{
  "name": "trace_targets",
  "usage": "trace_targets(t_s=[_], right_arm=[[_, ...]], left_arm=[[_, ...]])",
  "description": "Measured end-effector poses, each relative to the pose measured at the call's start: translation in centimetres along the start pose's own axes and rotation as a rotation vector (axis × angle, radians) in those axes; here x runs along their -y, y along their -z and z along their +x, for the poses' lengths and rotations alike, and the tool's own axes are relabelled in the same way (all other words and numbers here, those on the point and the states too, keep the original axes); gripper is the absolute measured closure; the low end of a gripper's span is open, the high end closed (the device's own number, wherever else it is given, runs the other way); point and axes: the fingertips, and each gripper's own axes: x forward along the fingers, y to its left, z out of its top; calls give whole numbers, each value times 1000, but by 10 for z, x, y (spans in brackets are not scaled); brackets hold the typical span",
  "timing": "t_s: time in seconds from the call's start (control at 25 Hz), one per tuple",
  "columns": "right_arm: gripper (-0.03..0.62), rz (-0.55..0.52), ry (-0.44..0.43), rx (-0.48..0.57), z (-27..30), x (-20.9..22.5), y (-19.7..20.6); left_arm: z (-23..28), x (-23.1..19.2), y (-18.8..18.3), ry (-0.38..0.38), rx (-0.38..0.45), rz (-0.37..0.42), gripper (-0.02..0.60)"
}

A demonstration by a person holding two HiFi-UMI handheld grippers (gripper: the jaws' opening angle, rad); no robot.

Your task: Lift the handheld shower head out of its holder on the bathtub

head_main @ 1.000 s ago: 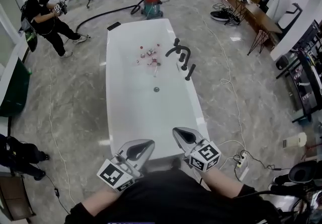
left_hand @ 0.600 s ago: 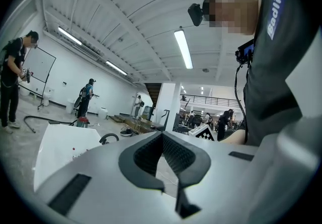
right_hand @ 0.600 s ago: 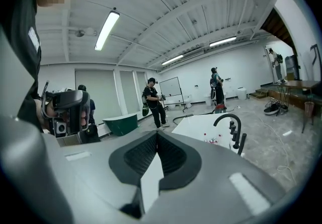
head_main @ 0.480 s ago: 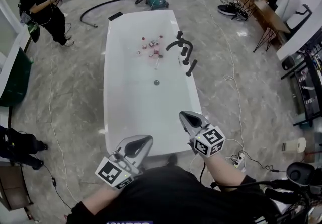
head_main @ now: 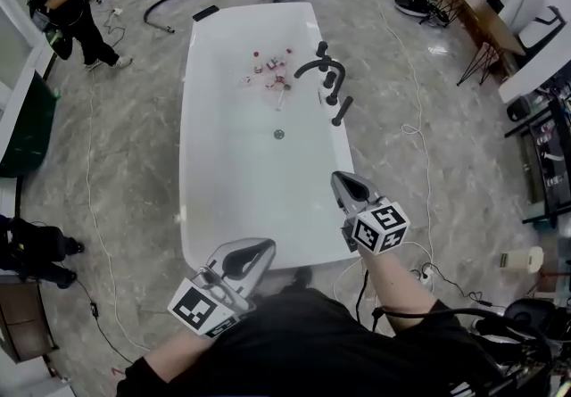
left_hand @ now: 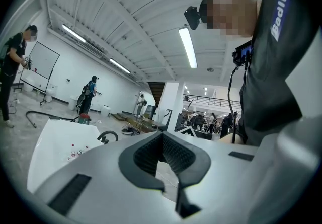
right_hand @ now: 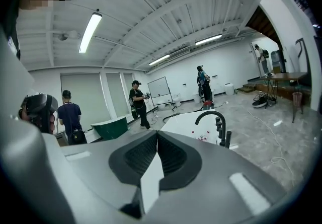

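Shower head (head_main: 340,111) in holder on bathtub (head_main: 223,177) rim; left claw (head_main: 257,250), right claw (head_main: 343,179) both closed, empty.

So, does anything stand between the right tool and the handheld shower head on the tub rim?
Nothing visible does. The right tool, shut and empty, hovers over the right rim of the bathtub; only bare rim lies between it and the handheld shower head. The faucet and knobs stand beyond it.

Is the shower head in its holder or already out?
In its holder: the shower head stands on the bathtub rim, just past the faucet, with nothing gripping it.
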Motion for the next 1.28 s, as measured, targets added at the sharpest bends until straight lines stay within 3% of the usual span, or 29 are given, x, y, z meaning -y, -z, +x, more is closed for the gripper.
trace_targets(t_s=[0.76, 1.28], right_arm=[[588, 36, 88, -60, 46, 113, 22], [531, -1, 161, -150, 121, 210, 30]], left_arm=[[27, -12, 15, -31, -43, -44, 581], [37, -25, 32, -92, -62, -47, 581]])
